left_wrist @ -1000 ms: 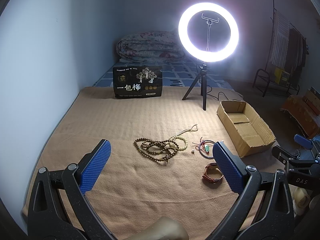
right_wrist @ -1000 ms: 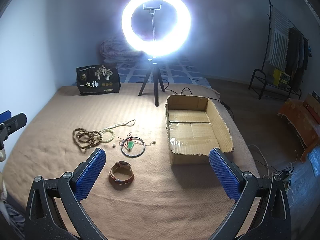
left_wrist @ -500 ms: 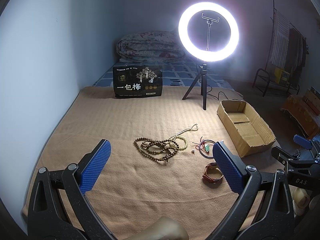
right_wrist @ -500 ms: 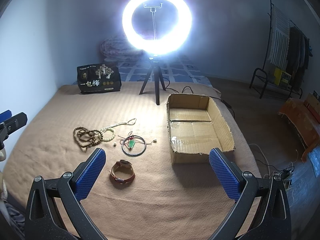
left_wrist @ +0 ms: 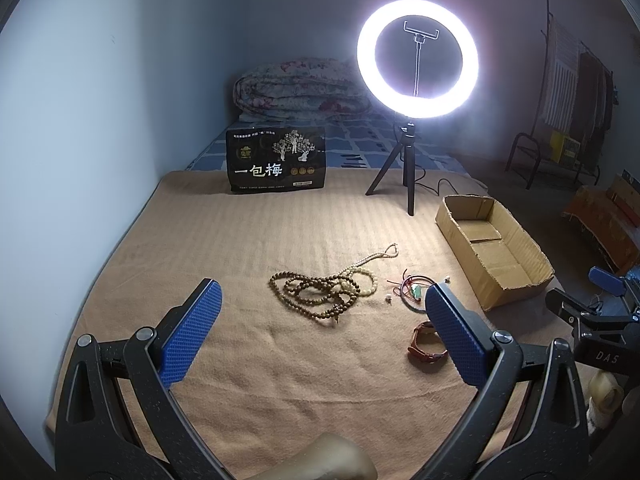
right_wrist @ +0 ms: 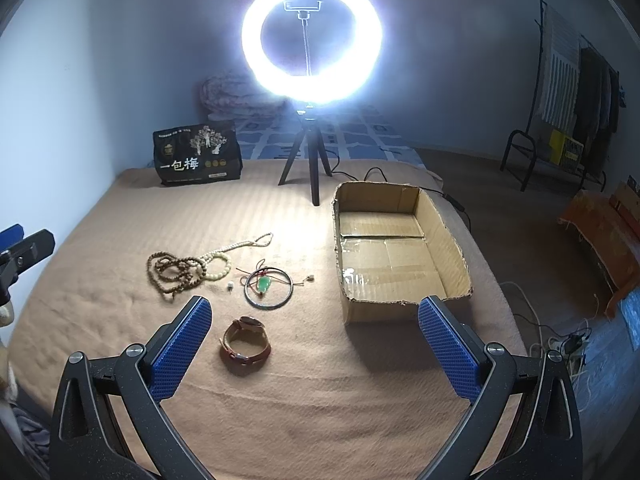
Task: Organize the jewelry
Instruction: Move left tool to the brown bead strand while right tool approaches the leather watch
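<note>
A tangle of brown bead strands with a pale bead necklace lies on the tan blanket. Beside it are a dark bangle with a green pendant on red cord and a brown leather watch. An open empty cardboard box stands to the right. My left gripper is open and empty, held short of the beads. My right gripper is open and empty, above the blanket between the watch and the box.
A lit ring light on a black tripod stands behind the jewelry. A black printed bag stands at the back left. A folded quilt lies behind. The bed edge and floor cables are to the right.
The right gripper has drifted slightly forward toward the jewelry and box. The left gripper has barely moved. Nothing was picked up.
</note>
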The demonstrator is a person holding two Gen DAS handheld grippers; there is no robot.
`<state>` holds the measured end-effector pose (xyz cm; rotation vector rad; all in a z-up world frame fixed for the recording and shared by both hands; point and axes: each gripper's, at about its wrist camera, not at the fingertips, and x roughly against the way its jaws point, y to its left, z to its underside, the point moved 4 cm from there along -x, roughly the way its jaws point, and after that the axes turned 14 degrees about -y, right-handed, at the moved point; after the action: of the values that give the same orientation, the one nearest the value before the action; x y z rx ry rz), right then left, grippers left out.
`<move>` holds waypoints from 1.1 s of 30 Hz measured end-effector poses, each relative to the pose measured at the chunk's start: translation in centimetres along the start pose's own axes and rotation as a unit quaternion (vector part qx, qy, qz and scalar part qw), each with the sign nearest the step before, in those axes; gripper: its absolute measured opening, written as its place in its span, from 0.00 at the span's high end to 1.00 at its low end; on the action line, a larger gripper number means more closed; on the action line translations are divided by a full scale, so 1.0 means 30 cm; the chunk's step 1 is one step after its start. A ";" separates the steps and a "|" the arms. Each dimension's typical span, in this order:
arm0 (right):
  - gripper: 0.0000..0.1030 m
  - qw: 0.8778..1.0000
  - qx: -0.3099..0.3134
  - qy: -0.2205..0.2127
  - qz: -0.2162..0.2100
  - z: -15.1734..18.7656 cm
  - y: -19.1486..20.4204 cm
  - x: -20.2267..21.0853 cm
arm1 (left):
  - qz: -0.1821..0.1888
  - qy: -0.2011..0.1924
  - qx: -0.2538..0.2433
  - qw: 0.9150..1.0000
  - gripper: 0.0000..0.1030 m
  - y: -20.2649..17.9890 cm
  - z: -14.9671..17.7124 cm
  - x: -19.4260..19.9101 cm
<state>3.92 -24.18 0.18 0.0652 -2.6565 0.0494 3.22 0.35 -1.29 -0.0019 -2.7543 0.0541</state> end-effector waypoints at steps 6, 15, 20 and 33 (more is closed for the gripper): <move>0.00 1.000 0.000 0.017 0.004 0.015 -0.009 -0.033 | -0.014 0.010 0.004 1.000 0.00 0.030 0.015 -0.026; 0.00 0.998 0.013 0.061 -0.005 0.079 -0.007 -0.113 | -0.026 0.050 0.003 0.998 0.00 0.085 0.067 -0.097; 0.00 0.996 0.019 0.087 -0.033 0.119 0.019 -0.158 | -0.017 0.088 0.022 0.996 0.00 0.114 0.109 -0.153; 0.09 0.986 0.008 0.148 -0.072 0.172 0.041 -0.256 | -0.003 0.176 0.072 0.982 0.19 0.174 0.167 -0.361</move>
<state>8.23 -22.90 -7.99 0.2371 -2.3470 0.0295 11.33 5.29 -10.22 0.0336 -2.3910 0.2277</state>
